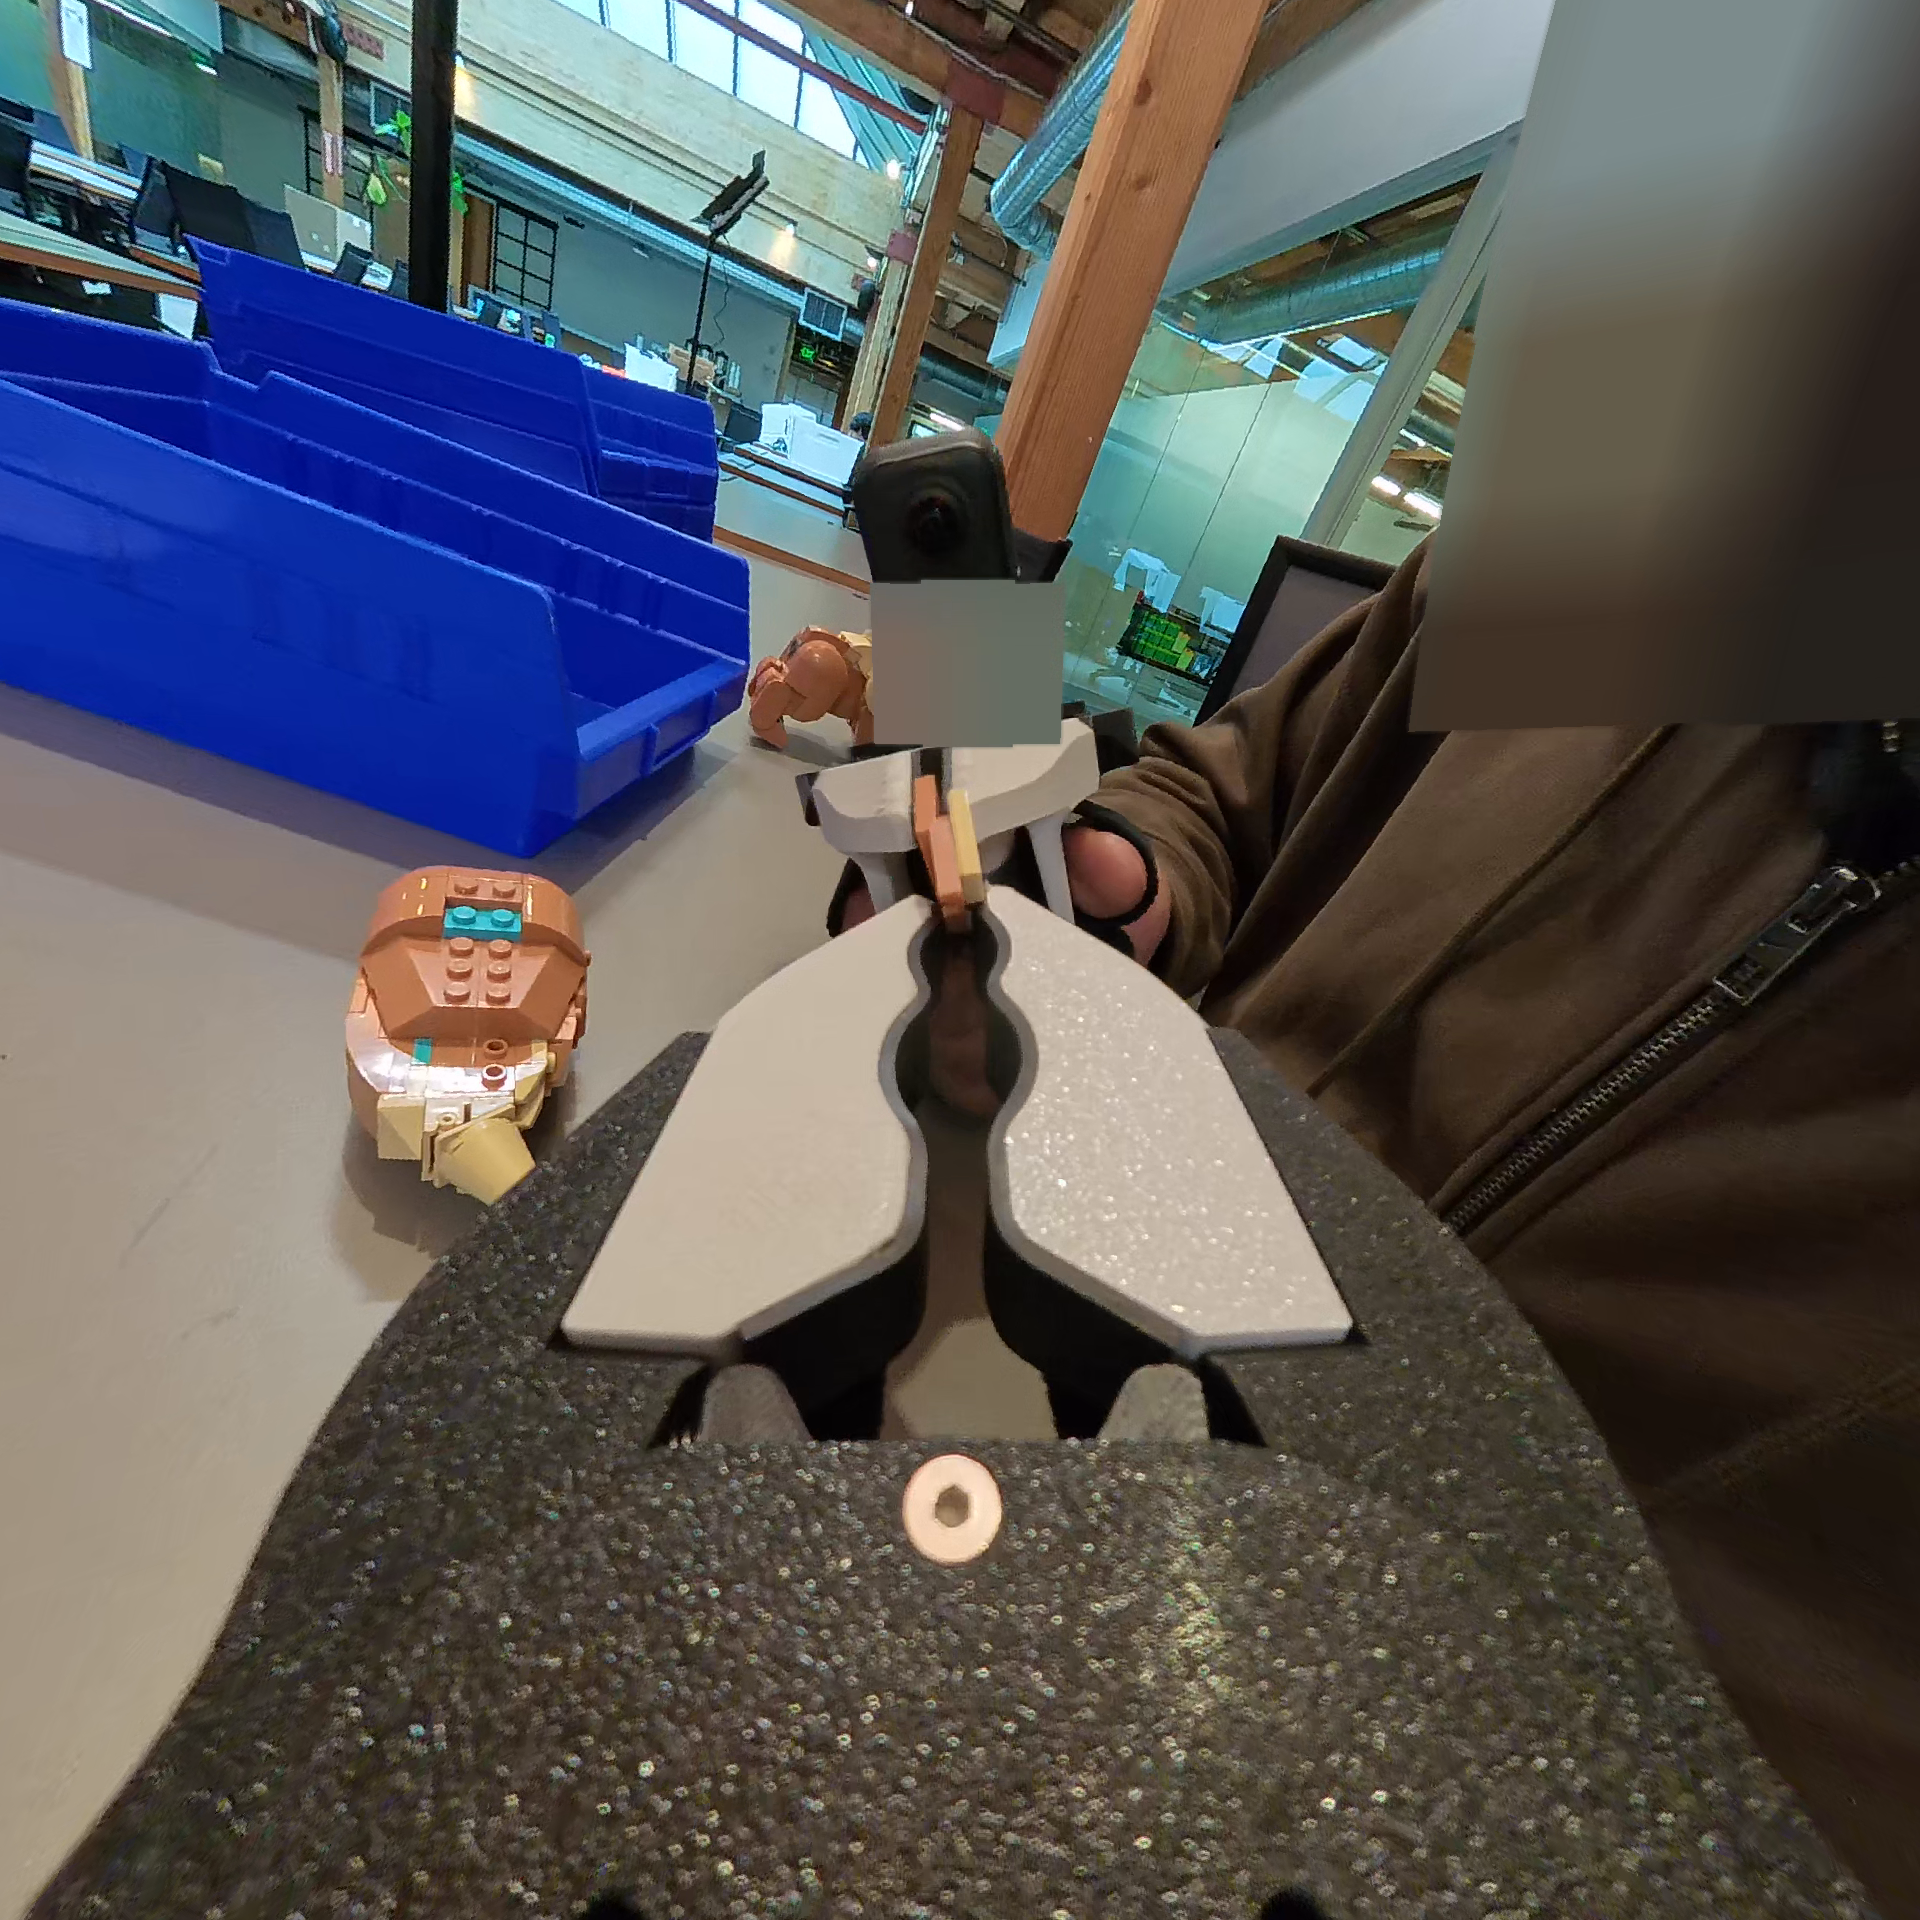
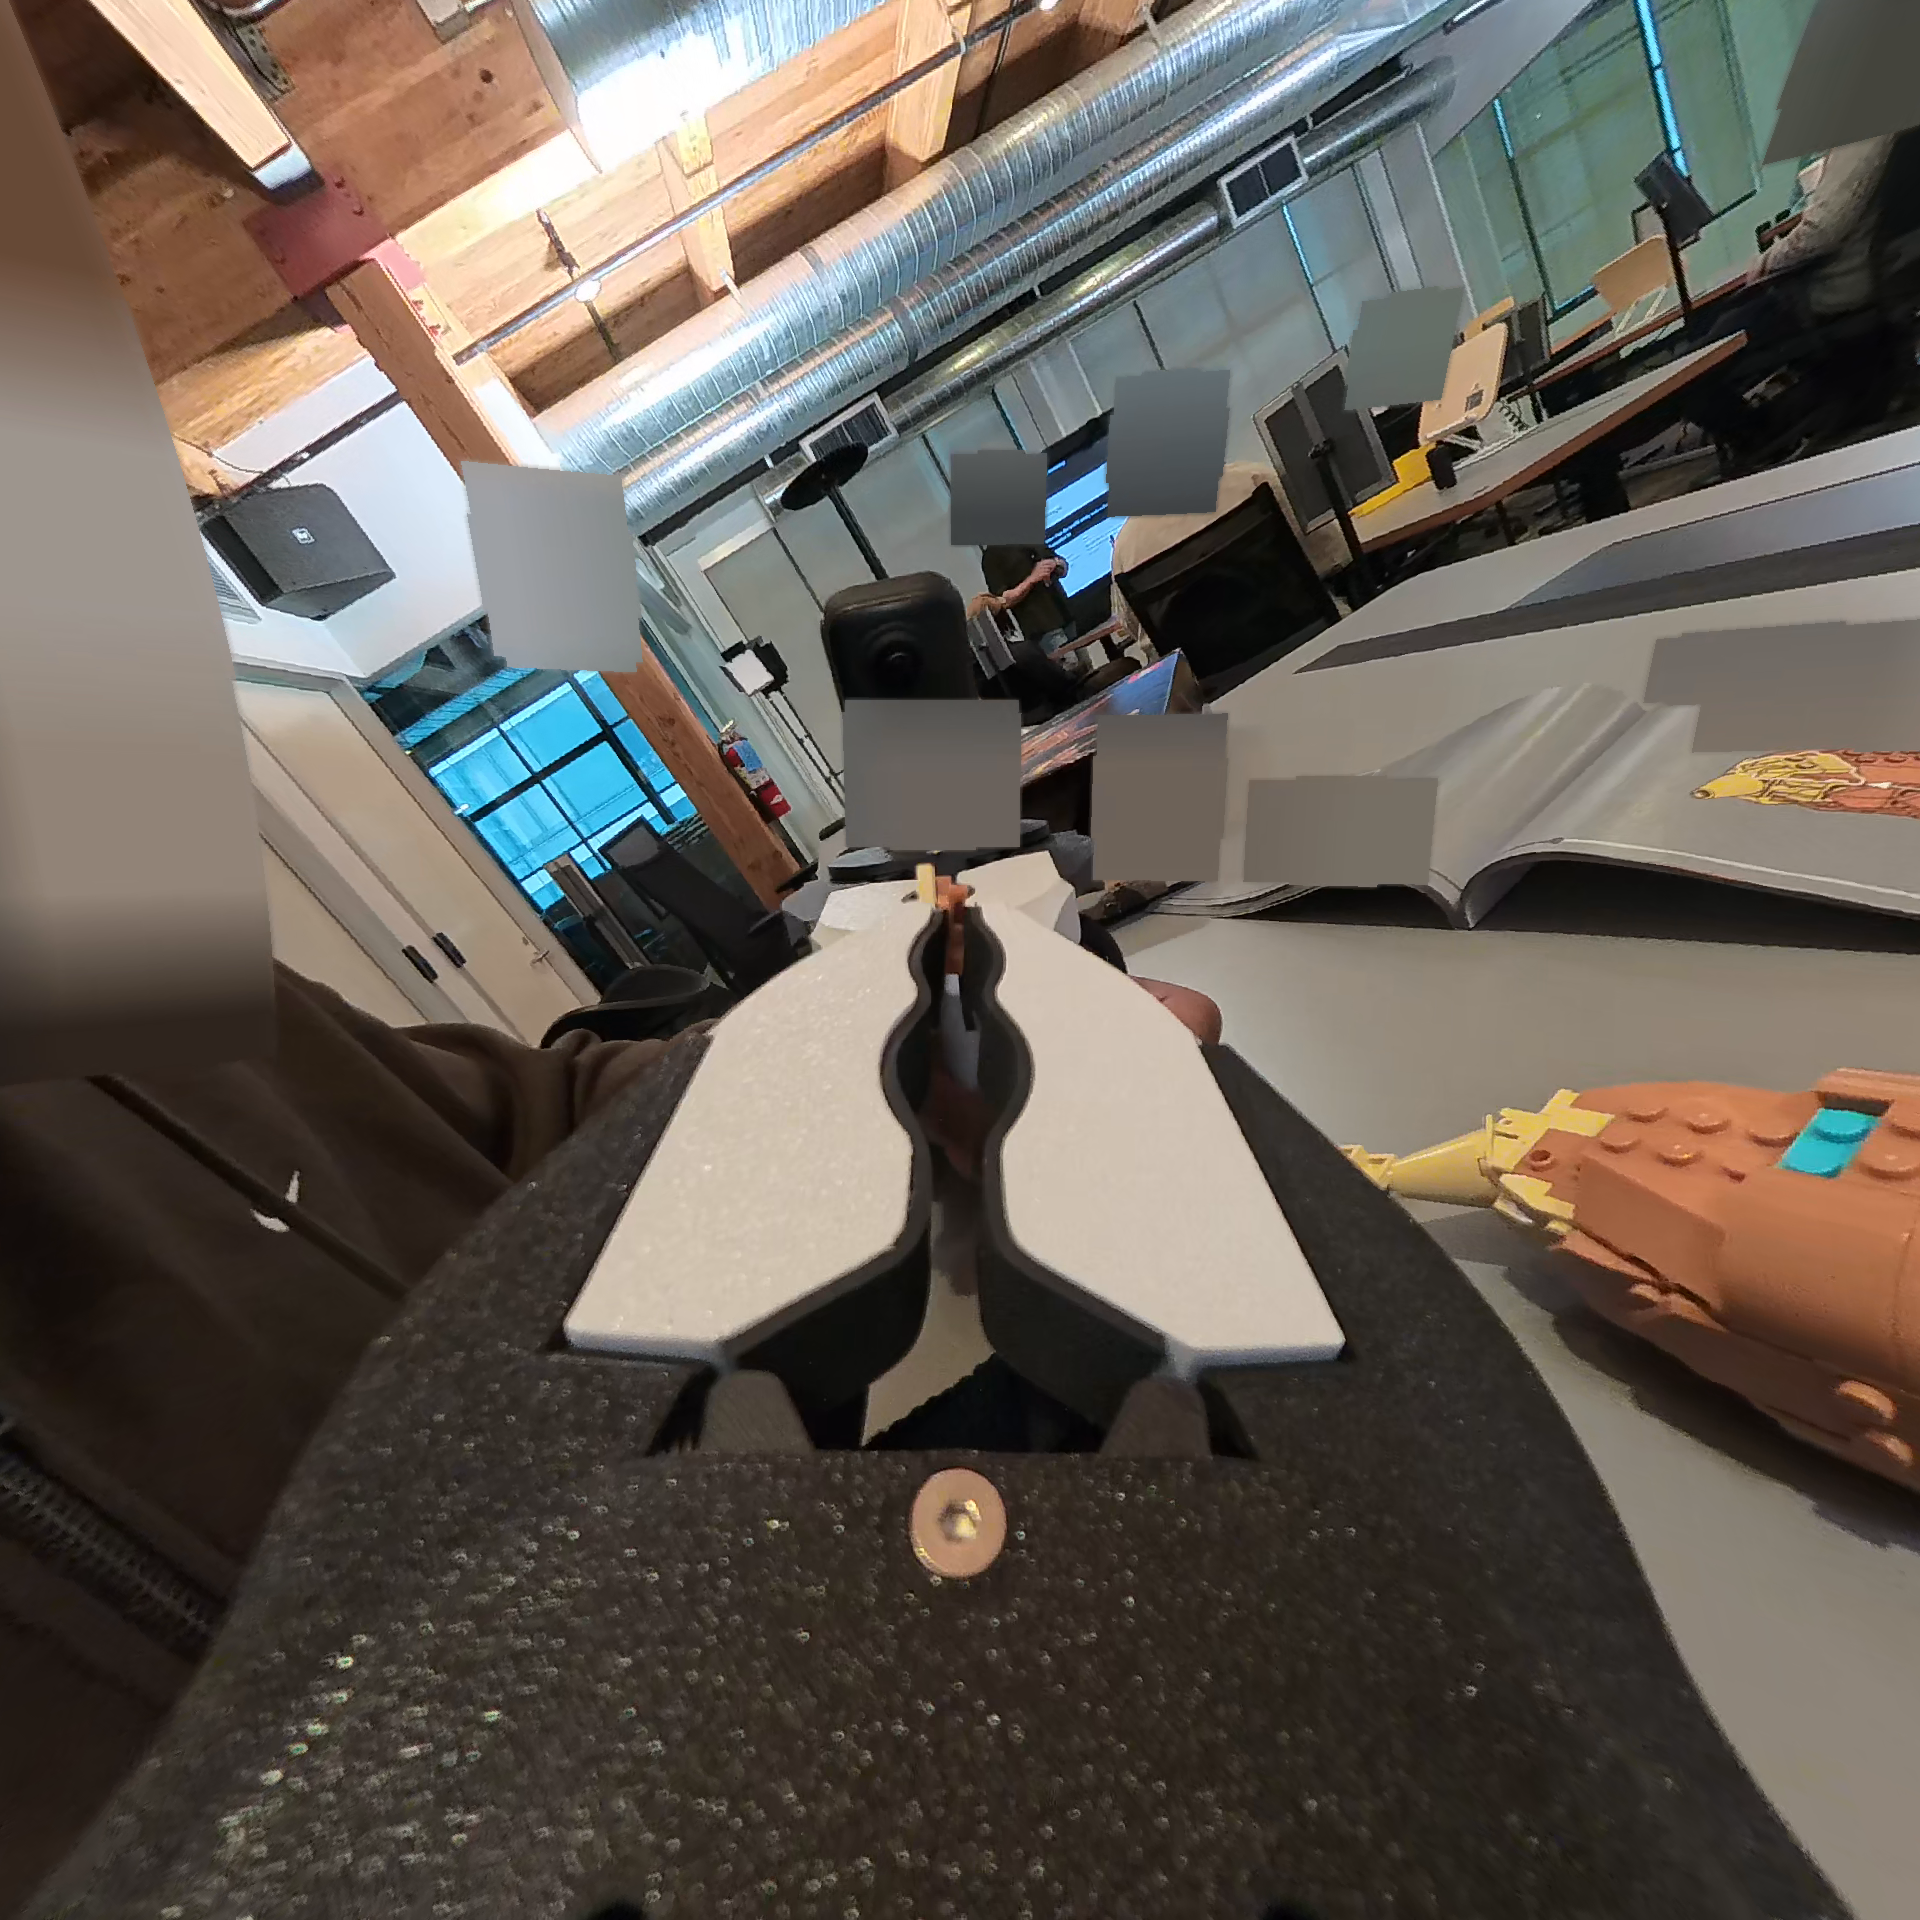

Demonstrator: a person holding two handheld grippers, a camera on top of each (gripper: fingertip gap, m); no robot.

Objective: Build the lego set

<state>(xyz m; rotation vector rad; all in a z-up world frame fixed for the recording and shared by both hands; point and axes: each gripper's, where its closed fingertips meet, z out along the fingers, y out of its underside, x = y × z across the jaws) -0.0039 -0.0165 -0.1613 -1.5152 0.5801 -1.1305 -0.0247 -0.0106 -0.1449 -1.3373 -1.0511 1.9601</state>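
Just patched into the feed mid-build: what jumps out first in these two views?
The two grippers meet tip to tip in mid-air over the table, the left gripper and right gripper pinching a small stack of brown and tan lego pieces between them. A big brown lego model lies on the table beside blue bins.

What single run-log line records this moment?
grippers: left, right tip to tip, shut on small brick stack | brown model: on table, untouched
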